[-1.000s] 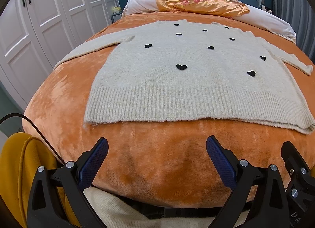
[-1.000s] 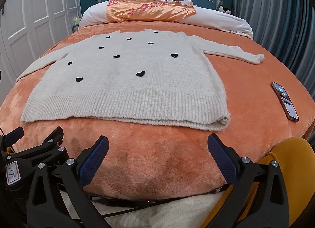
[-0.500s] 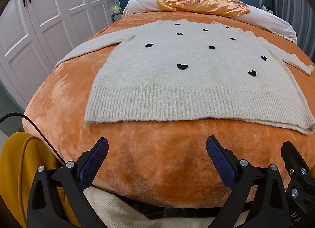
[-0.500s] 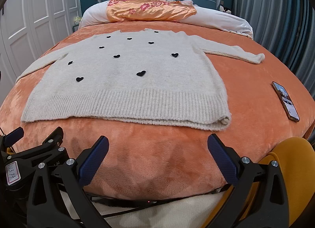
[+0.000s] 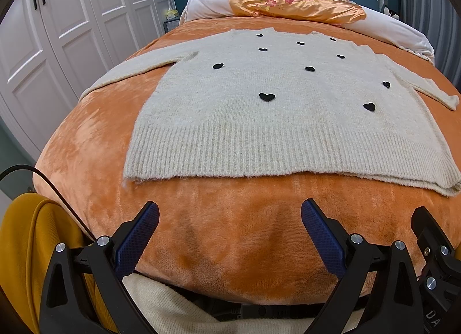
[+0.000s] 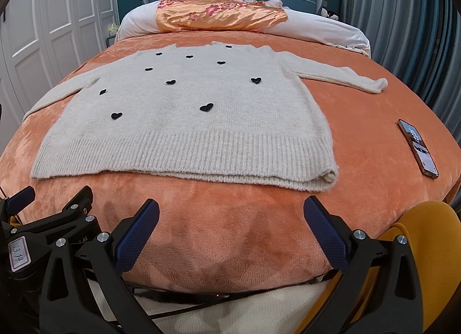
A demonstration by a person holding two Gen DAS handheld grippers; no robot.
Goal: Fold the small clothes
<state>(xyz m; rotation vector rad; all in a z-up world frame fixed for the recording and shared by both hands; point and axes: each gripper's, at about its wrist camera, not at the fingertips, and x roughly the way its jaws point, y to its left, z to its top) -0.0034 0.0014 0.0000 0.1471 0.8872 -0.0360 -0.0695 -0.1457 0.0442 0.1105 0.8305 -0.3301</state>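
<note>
A cream knit sweater [image 5: 273,120] with small black hearts lies flat on the orange bedspread, both sleeves spread out, ribbed hem toward me. It also shows in the right wrist view [image 6: 196,120]. My left gripper [image 5: 230,215] is open and empty, a little short of the hem near the bed's front edge. My right gripper [image 6: 231,213] is open and empty, also short of the hem. The left gripper's body shows at the lower left of the right wrist view [image 6: 49,227].
A phone [image 6: 417,148] lies on the orange bedspread [image 6: 360,120] right of the sweater. An orange floral cloth [image 5: 294,6] and white pillows [image 5: 397,32] lie at the headboard. White wardrobe doors [image 5: 66,22] stand left. A black cable [image 5: 49,187] runs at lower left.
Both grippers have crept very slightly; the sweater has not moved. Both stay open.
</note>
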